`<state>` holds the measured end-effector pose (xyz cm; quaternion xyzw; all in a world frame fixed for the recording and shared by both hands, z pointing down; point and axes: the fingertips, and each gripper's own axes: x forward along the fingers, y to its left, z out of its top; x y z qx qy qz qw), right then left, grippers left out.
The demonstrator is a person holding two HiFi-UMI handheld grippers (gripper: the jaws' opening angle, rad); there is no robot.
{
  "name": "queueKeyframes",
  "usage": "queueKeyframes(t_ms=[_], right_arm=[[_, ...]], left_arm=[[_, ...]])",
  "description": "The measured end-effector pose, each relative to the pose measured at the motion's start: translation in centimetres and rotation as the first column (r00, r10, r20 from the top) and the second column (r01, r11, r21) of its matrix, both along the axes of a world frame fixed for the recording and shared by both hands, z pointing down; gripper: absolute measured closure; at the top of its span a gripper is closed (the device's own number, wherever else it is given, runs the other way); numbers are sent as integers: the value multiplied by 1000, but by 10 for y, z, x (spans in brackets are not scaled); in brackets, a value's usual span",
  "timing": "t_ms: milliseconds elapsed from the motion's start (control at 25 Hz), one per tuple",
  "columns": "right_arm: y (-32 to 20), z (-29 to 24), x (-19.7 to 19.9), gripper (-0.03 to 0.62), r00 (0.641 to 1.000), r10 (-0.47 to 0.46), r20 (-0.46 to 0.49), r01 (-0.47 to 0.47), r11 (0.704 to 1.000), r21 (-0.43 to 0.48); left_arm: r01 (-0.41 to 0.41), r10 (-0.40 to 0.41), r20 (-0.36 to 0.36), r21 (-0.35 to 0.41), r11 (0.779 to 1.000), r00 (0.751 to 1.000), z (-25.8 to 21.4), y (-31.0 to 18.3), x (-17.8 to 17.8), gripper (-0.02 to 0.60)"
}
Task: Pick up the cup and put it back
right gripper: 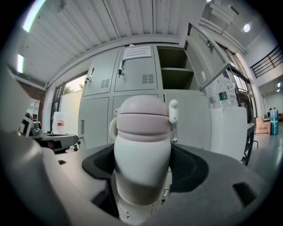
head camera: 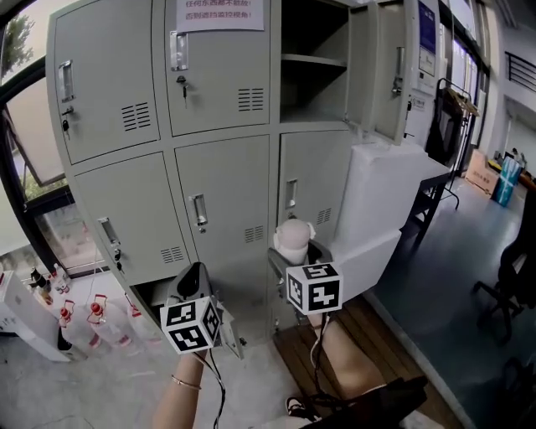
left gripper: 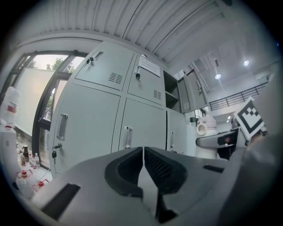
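Pink-lidded white cup (right gripper: 142, 145) stands upright, clamped round its body by the right gripper (right gripper: 143, 170), in front of the lockers and below their open upper-right compartment (head camera: 314, 84), probably for shelving there, while the left gripper (left gripper: 143, 165) hangs closed, empty.

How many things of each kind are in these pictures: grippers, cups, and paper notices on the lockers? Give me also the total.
Grippers: 2, the left gripper shut and empty, the right gripper shut on the cup
Cups: 1
Paper notices: 1, the paper notice at the top
Total: 4
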<state>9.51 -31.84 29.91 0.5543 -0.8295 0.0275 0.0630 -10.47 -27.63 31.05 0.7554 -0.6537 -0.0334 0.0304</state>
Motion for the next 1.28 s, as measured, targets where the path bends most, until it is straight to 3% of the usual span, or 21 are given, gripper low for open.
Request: queueKeyframes(t_ms=[240, 880, 1280], right_arm=[[6, 41, -4, 252, 999, 15, 51, -14, 1000, -24], [-11, 58, -16, 252, 997, -69, 30, 71, 996, -47], [2, 60, -73, 252, 984, -174, 48, 177, 983, -58]], left_arm=[[51, -49, 62, -38, 998, 997, 33, 3, -1, 566], [155, -155, 7, -55, 986, 988, 54, -1, -21, 568], [271, -272, -11, -69, 960, 962, 64, 32, -80, 568]])
